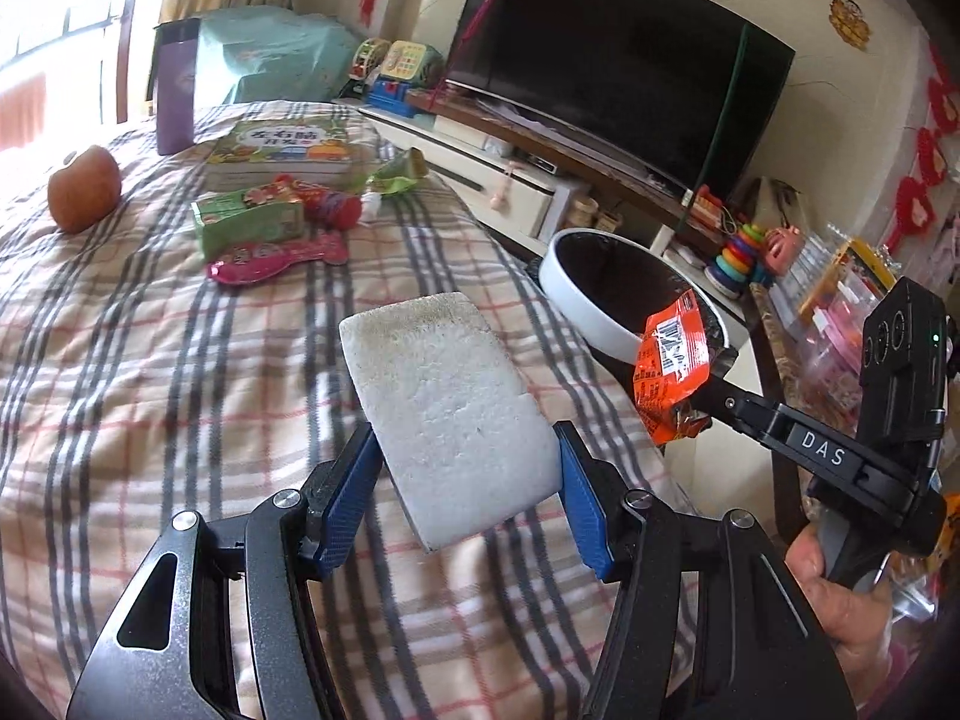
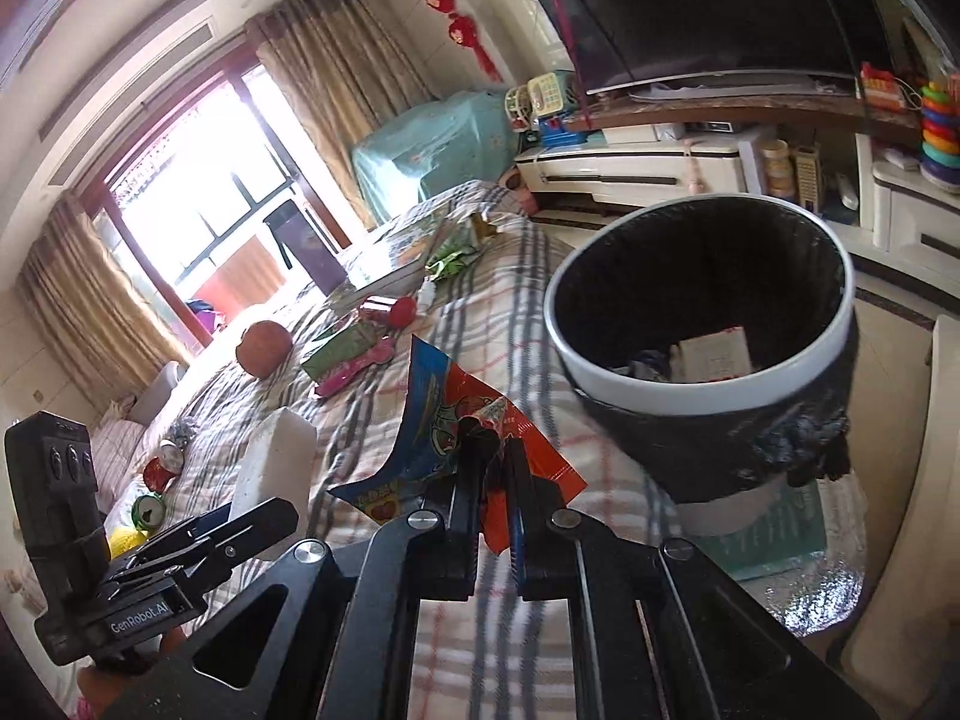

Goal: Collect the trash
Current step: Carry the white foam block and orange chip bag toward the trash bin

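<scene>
My left gripper is shut on a white foam block, held above the plaid bed; the block also shows in the right wrist view. My right gripper is shut on an orange snack wrapper, which also shows in the left wrist view, beside a white trash bin with a black liner that holds some trash. More trash lies farther up the bed: a green carton, a pink wrapper, a red tube and a green wrapper.
An apple, a book and a purple box sit on the plaid bed. A TV on a low cabinet with toys stands beyond the bed's right edge. A can and clock lie at the left.
</scene>
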The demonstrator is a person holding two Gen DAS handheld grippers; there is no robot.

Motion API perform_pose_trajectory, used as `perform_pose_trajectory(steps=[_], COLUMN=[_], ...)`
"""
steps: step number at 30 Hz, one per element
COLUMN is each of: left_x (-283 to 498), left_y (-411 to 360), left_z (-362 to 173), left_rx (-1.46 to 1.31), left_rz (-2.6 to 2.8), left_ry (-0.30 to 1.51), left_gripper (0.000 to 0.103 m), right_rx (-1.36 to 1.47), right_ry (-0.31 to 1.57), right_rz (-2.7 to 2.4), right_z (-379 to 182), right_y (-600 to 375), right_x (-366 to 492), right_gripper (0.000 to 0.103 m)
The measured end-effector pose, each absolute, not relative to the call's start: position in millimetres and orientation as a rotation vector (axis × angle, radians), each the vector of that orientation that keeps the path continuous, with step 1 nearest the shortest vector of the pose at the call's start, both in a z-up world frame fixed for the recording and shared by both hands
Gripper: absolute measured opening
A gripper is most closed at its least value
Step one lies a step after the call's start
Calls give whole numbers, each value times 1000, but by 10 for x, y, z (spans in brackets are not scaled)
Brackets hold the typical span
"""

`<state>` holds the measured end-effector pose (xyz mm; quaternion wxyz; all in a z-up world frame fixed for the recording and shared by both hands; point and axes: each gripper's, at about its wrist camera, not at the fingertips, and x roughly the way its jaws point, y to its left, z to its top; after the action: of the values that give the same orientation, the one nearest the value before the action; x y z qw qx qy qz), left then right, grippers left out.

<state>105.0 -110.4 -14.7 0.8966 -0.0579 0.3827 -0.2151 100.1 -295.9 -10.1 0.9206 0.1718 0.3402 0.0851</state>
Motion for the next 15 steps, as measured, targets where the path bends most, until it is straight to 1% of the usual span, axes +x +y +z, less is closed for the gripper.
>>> perform_pose_trajectory(steps=[15], left_x=[1181], left_y=[-1449], left_z=[-124], left_rx=[-67], left_rz=[-519], left_ry=[805], left_gripper=[58], right_rx=[385], right_ry=[679], right_rz=[120], right_z=[-47], right_y=[-3251], right_x=[1028], right_gripper=[7])
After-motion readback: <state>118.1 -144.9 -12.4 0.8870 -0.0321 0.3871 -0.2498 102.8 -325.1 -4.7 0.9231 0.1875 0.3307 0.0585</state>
